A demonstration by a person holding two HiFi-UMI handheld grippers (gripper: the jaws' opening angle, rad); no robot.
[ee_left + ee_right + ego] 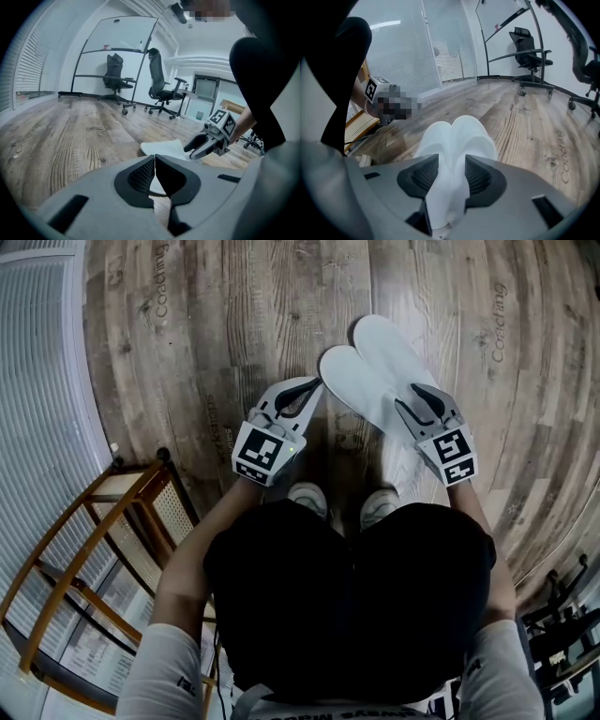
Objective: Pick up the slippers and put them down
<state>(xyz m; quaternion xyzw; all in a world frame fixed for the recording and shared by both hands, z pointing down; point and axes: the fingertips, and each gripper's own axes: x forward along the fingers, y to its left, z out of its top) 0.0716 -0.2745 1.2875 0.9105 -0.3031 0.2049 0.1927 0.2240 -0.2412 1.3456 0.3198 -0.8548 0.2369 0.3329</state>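
On wood floor (187, 352), slippers (375, 381) between parted jaws of right gripper (411, 399), left gripper (312, 386) clenched, chair (169, 512) beside.

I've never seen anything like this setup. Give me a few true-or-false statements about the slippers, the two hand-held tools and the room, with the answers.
1. Two white slippers lie side by side on a wooden floor. True.
2. The left tool has its jaws wide apart. False: the left tool has its jaws together, with nothing between them.
3. The slippers sit between the jaws of the right tool. True.
4. The left tool is touching the slippers. False: it is beside them, with bare floor in between.
5. Office chairs on wheels stand further back in the room. True.
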